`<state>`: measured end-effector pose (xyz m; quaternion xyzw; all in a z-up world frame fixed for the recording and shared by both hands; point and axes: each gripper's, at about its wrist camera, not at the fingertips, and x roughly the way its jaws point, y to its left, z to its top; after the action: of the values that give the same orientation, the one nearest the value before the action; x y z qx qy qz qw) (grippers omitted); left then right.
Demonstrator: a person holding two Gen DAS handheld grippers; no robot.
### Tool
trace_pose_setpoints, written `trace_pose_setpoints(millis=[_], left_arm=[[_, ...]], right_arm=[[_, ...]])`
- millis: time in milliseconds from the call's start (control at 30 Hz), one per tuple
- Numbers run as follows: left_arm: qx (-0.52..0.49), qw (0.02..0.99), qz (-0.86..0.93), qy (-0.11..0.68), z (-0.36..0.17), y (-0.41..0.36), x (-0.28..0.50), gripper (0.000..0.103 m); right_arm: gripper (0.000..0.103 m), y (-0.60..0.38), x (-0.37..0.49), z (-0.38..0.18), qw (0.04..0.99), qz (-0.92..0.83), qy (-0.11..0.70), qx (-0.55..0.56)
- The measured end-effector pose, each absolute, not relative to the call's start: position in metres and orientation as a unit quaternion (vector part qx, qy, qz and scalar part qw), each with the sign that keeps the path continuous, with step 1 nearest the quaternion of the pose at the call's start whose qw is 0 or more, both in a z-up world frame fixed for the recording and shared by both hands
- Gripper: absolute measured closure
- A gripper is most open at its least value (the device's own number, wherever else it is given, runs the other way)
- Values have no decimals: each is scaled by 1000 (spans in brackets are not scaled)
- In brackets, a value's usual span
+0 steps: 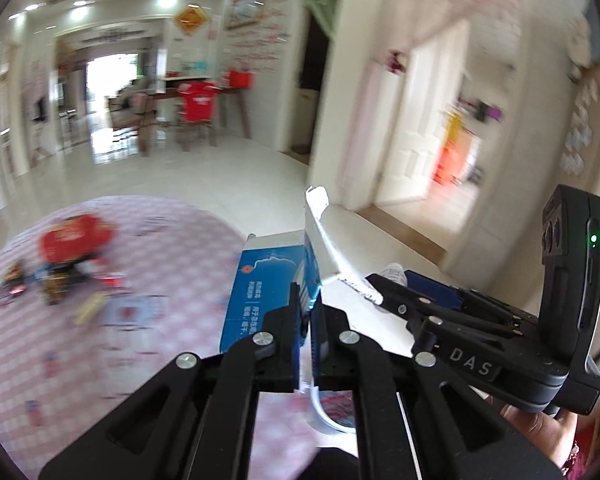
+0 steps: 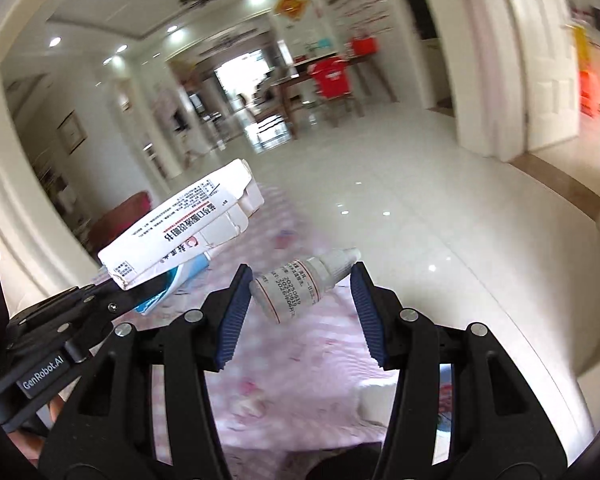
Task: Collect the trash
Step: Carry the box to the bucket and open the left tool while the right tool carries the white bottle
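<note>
Fingers (image 2: 236, 312) flanking dropper bottle (image 2: 300, 284)

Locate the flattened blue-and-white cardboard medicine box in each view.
Left wrist view: flattened blue-and-white cardboard medicine box at centre, clamped in the left gripper.
Right wrist view: box at left, held by that gripper.
Shared landmark: red shirt on the chair.

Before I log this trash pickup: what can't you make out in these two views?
- Pile of items on the pink mat, left wrist view: motion blur, types unreadable.
- Small dropper bottle, right wrist view: whether the open right gripper's fingers touch it is unclear.
- Box in the shut left gripper: lower end hidden by fingers.
- No trash bin in view.
</note>
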<state>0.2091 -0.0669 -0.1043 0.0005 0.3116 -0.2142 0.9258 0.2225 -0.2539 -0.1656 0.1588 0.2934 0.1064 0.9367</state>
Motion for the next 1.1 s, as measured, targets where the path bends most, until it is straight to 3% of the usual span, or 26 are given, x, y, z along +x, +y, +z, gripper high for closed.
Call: trace_pose_setpoints(millis=[400, 500, 533, 567, 600, 1100], left_arm=[[78, 866, -318, 377, -180, -226, 240, 99], [87, 852, -330, 396, -195, -249, 254, 93], [89, 850, -328, 403, -201, -255, 259, 70], [93, 850, -318, 410, -206, -259, 263, 36], [96, 852, -305, 415, -210, -263, 266, 29], [98, 869, -270, 403, -200, -245, 259, 29]], right_arm=[[53, -400, 172, -231, 925, -49, 293, 237], [53, -416, 165, -241, 921, -68, 292, 249], [53, -419, 164, -244, 920, -73, 291, 253], [53, -419, 163, -245, 919, -77, 293, 253], [53, -422, 164, -248, 917, -79, 295, 255], [53, -409, 174, -247, 918, -63, 304, 247]])
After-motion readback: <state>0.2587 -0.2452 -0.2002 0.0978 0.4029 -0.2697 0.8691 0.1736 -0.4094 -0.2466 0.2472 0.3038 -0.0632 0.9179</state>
